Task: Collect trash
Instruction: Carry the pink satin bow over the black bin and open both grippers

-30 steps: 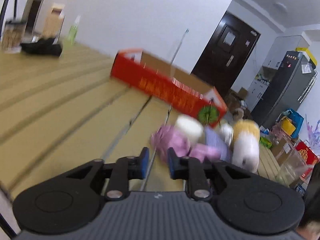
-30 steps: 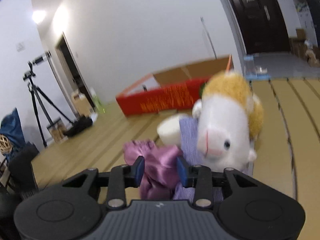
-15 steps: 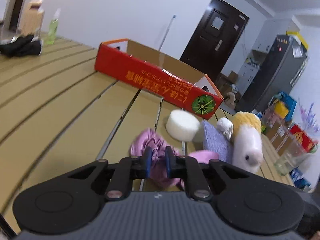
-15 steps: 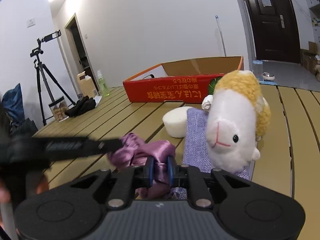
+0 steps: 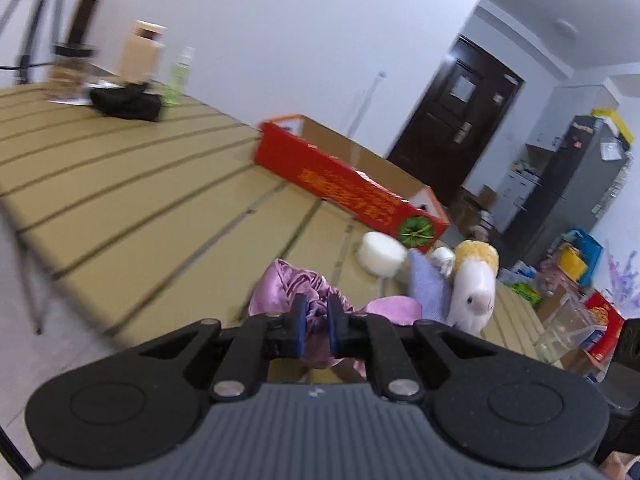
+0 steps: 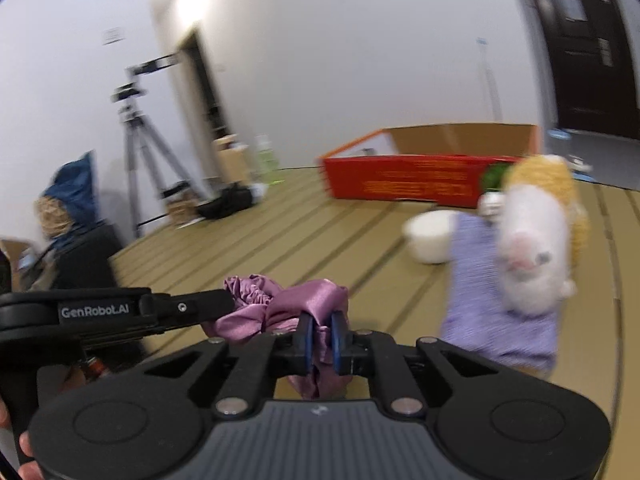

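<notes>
A crumpled purple satin cloth hangs just above the slatted wooden table. My left gripper is shut on one side of it. My right gripper is shut on the other side of the cloth. The left gripper's arm also shows in the right wrist view, reaching in from the left. A red cardboard box with an open top lies further back on the table, also in the right wrist view.
A white-and-yellow plush sheep stands on a lilac cloth to the right. A white round block lies beside it. A black bundle, bottles and a jar stand at the far left end. A tripod stands beyond the table.
Both grippers closed on the purple cloth and have lifted it slightly; both views have swung and are blurred by motion.
</notes>
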{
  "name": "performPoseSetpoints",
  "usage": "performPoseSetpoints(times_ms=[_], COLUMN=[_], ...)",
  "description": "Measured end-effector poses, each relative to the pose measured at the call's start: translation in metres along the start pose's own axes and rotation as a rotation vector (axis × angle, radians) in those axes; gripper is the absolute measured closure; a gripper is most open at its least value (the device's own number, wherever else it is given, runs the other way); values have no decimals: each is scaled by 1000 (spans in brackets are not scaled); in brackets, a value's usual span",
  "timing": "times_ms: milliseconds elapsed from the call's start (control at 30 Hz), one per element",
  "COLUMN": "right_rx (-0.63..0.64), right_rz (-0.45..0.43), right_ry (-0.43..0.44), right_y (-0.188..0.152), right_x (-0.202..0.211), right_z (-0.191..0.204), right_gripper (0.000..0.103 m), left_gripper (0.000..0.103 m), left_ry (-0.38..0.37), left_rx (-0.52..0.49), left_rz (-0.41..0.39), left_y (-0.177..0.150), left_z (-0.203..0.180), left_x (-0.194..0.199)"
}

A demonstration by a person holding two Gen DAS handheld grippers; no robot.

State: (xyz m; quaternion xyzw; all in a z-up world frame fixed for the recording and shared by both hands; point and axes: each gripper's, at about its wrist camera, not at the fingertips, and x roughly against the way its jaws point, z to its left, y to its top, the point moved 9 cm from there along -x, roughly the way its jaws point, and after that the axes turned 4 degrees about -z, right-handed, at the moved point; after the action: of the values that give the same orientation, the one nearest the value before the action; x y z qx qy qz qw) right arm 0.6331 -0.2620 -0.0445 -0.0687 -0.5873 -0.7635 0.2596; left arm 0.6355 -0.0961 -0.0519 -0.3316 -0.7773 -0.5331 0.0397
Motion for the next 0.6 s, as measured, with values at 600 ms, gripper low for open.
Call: performPoseSetpoints(times_ms=[600], right_rx=[216], right_rz=[363], right_ry=[84], right_y=[-159], right_x=[26], right_z=[86], right_gripper=[95], left_gripper=[93], left_ry=[155], left_rx=[63], left_rz=[249], left_y=[-142], left_z=[73], left_x=[82])
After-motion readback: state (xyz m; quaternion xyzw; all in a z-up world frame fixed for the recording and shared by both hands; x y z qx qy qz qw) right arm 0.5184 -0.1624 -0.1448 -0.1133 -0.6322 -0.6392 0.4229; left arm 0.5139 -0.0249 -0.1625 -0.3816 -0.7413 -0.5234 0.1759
